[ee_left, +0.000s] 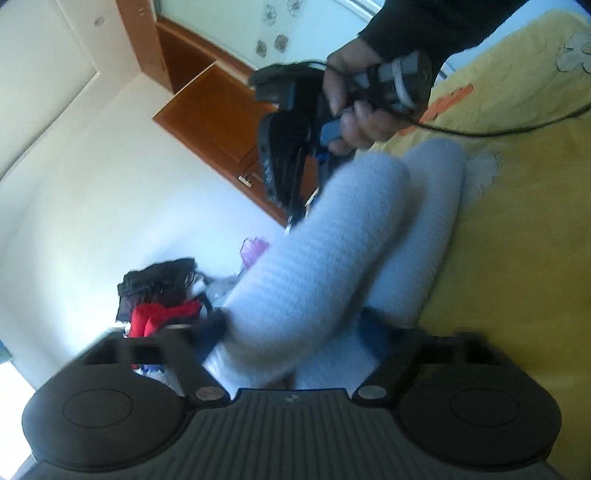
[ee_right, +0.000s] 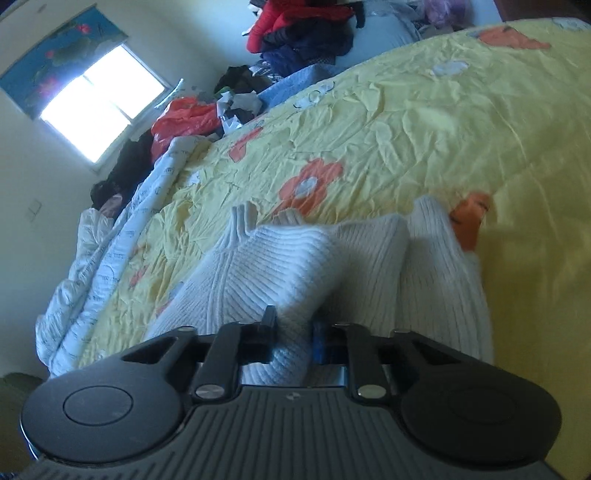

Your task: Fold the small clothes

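A small white ribbed knit sweater [ee_right: 295, 254] lies bunched on the yellow flowered bedspread [ee_right: 424, 122]. My right gripper [ee_right: 295, 328] is shut on a fold of it, cloth pinched between the jaws. In the left wrist view the same sweater [ee_left: 314, 266] rises in two rolled folds, and my left gripper [ee_left: 295, 332] is shut on its near end. The right gripper [ee_left: 284, 162], held by a hand in a dark sleeve, hangs above the far end of the sweater, fingers down into the cloth.
The bedspread [ee_left: 517, 221] fills the right side. A heap of red and dark clothes [ee_right: 303, 29] and a red plastic bag [ee_right: 184, 118] lie beyond the bed's far edge. A wooden wardrobe [ee_left: 210, 107] stands by the wall. A rolled white quilt [ee_right: 110, 236] lies along the left bed edge.
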A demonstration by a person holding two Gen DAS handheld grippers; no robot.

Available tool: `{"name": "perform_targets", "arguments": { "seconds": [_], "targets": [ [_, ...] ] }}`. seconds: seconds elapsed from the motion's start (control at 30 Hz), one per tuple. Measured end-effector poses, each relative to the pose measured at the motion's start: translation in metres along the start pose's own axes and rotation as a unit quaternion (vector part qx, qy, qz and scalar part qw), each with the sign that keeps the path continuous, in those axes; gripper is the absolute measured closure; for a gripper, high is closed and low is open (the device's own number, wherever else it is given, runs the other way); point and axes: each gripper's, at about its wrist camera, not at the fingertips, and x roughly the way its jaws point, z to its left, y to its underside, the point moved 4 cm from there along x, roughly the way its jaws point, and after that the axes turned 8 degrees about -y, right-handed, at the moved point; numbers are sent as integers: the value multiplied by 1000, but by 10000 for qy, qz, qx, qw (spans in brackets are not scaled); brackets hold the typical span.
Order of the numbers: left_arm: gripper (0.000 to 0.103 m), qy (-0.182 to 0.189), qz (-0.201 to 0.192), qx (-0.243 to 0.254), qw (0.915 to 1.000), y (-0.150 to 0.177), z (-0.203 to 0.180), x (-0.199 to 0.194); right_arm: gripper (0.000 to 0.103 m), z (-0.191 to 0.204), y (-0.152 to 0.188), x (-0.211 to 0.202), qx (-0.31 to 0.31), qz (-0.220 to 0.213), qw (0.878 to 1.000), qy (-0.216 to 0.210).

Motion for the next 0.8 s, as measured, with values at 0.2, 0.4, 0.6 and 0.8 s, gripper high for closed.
{"name": "perform_targets", "arguments": {
  "seconds": [0.2,0.4,0.6,0.8],
  "targets": [
    [77,162,-198,-215,9994,-50,-1,16,87,37,-33,-47,-1129,-545,9921,-5],
    [84,217,-382,321,9985,-59,-48,37,87,-47,-22,-37,-405,-65,9950,911],
    [80,54,-523,484,9974,-49,-43,32,42,-55,-4,-50,521,-798,9949,320],
    [78,-25,-388,333,9987,-49,-40,29,32,-28,29,-90,842,-1008,9910,-253]
  ]
}}
